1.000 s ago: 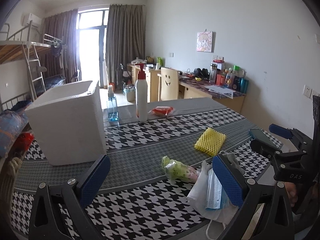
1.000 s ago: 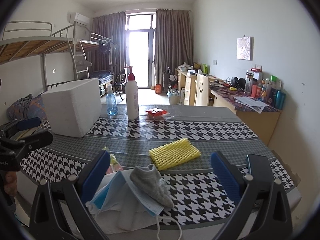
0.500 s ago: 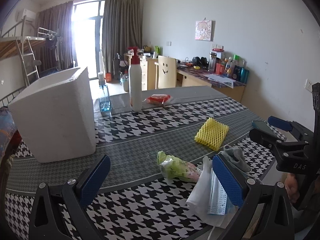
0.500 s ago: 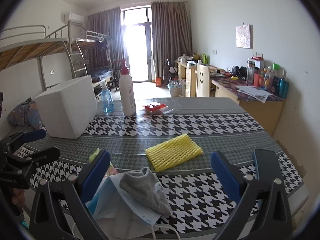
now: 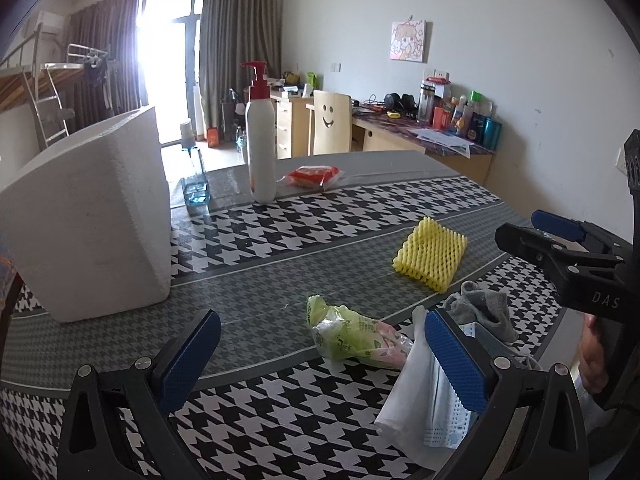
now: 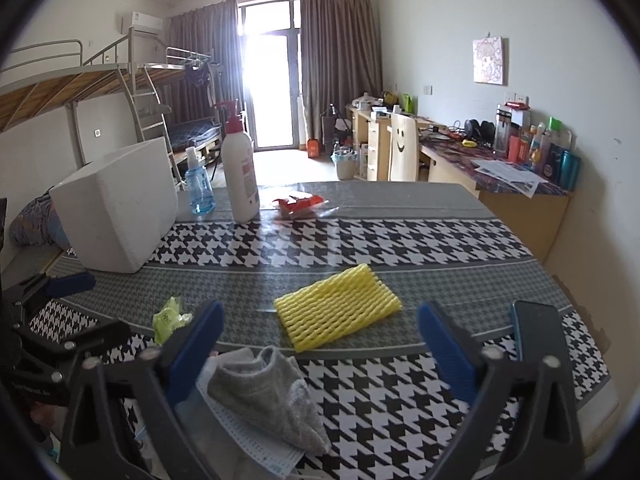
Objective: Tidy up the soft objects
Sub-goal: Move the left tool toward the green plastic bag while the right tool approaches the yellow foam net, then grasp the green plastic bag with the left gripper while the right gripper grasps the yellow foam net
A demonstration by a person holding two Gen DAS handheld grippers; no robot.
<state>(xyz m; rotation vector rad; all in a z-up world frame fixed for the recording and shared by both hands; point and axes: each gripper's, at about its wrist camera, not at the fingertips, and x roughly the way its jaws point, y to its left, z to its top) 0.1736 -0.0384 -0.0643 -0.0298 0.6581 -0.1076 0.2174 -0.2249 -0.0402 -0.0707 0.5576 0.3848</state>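
Quick count on the counter (image 6: 400,240): one foam box (image 6: 116,204), two bottles (image 6: 240,176) (image 6: 199,192), one yellow net (image 6: 336,312), one sock (image 6: 272,392), one mask (image 6: 256,440), two claws (image 5: 320,360) (image 6: 320,352).

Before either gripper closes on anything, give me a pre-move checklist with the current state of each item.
1. Left gripper jaws open, nothing held: ok.
2. Right gripper jaws open, nothing held: ok.
3. Grey sock reachable: ok; it lies on top of the face mask, just ahead of the right jaws.
4. Sock can be picked alone: cannot tell; it overlaps the mask.
5. Green plastic bag in front of the left jaws: ok.
6. White foam box open at the top: cannot tell; only its sides show.
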